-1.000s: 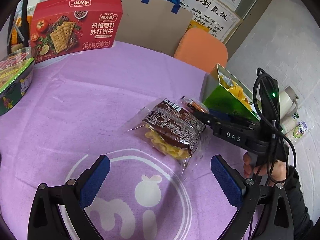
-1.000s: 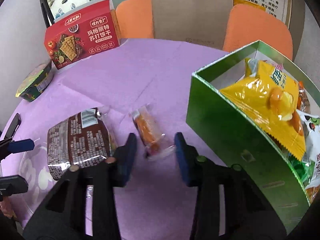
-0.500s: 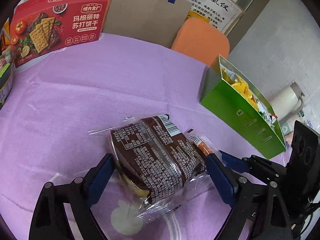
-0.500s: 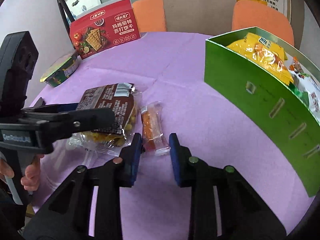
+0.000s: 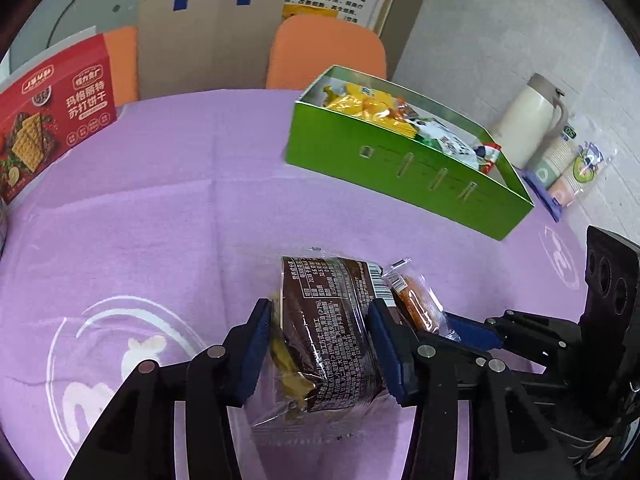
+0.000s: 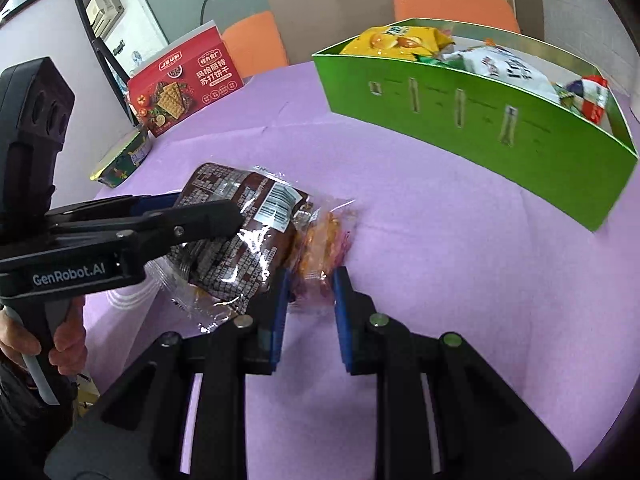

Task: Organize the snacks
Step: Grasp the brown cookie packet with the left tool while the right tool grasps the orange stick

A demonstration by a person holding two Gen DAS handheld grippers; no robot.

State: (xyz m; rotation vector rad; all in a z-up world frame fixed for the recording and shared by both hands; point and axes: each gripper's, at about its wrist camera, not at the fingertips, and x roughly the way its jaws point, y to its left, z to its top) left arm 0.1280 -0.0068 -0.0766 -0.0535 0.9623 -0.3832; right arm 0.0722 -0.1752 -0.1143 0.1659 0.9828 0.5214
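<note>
- left gripper (image 5: 320, 334) pinching brown snack pack (image 5: 334, 332), lifted off purple cloth (image 5: 160, 200)
- right gripper (image 6: 308, 296) clamped on small orange packet (image 6: 320, 246), touching brown pack
- green box (image 6: 480, 120) beyond, holding snack bags
- red cracker box (image 5: 44, 120) far left

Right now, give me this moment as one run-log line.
left gripper: shut on brown snack pack | right gripper: shut on orange snack packet | green box: holds snacks, open
</note>
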